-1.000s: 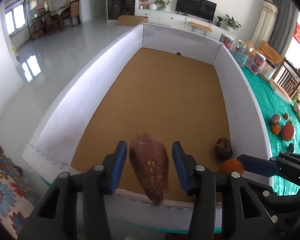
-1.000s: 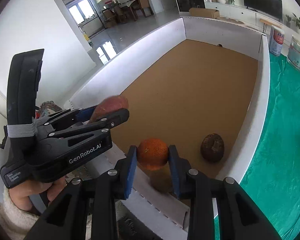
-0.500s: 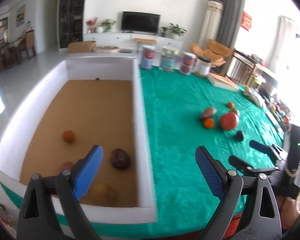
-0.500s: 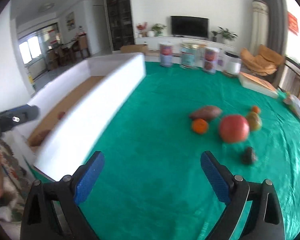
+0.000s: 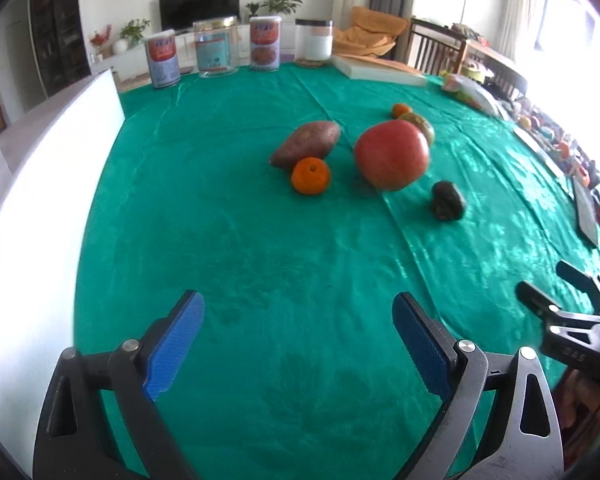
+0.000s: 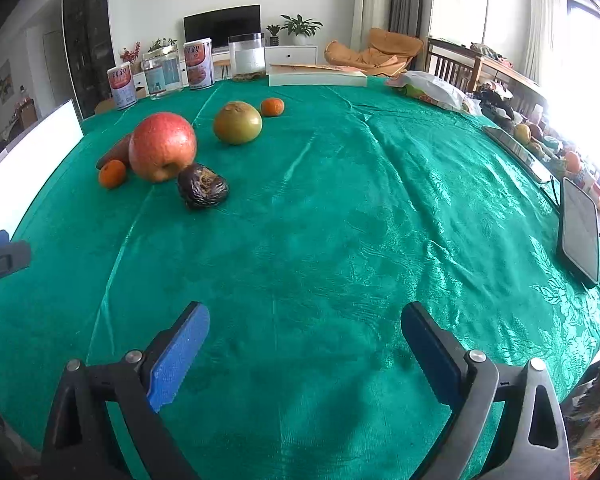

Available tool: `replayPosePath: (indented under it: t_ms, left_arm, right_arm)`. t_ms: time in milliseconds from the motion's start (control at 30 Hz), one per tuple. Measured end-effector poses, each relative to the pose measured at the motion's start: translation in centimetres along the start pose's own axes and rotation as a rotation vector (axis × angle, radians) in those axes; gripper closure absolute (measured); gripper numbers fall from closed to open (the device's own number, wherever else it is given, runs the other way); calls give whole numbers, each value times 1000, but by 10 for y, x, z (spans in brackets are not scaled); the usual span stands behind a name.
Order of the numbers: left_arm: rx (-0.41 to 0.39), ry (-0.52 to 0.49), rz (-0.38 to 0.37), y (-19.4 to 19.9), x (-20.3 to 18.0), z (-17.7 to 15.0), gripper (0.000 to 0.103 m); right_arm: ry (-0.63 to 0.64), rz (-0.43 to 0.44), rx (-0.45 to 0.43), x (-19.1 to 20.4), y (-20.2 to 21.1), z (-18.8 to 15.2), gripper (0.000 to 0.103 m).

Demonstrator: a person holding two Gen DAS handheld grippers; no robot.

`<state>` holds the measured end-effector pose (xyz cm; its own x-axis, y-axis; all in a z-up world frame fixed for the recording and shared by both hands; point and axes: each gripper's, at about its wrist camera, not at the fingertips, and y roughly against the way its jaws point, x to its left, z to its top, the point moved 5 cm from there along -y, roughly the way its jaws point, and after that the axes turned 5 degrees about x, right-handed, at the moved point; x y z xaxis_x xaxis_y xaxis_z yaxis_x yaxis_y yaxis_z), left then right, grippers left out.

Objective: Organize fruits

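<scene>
Several fruits lie together on the green tablecloth (image 5: 260, 264). A sweet potato (image 5: 306, 144), an orange (image 5: 311, 175), a big red apple (image 5: 392, 156) and a dark wrinkled fruit (image 5: 447, 201) sit nearest. Behind them are a greenish round fruit (image 5: 422, 125) and a small orange (image 5: 400, 110). My left gripper (image 5: 298, 312) hangs open and empty over bare cloth, well short of them. My right gripper (image 6: 304, 320) is also open and empty; the apple (image 6: 163, 146) and dark fruit (image 6: 202, 191) lie far to its upper left.
The white wall of the box (image 5: 40, 200) stands along the left edge. Several cans and jars (image 5: 216, 52) and a flat white box (image 5: 380, 70) line the far edge. A tablet (image 6: 580, 232) and clutter (image 6: 540, 136) lie along the right side.
Both grippers let go of the sweet potato and the orange over the box, opened wide, and swung right from the box to the green cloth facing the fruit pile.
</scene>
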<state>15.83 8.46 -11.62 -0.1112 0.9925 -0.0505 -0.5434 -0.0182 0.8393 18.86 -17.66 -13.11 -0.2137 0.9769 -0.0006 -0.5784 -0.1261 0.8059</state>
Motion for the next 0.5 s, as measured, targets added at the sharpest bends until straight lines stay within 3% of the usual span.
replayPosePath:
  t_ms: [200, 267, 500]
  left_arm:
    - [25, 71, 41, -33, 11, 0, 7]
    - [15, 53, 79, -35, 9, -1, 7]
    - [24, 51, 87, -42, 7, 1, 0]
  right_arm:
    - [-54, 11, 32, -1, -25, 13, 6]
    - [-61, 2, 30, -3, -27, 15, 6]
    - [-33, -29, 39, 1, -30, 16, 2]
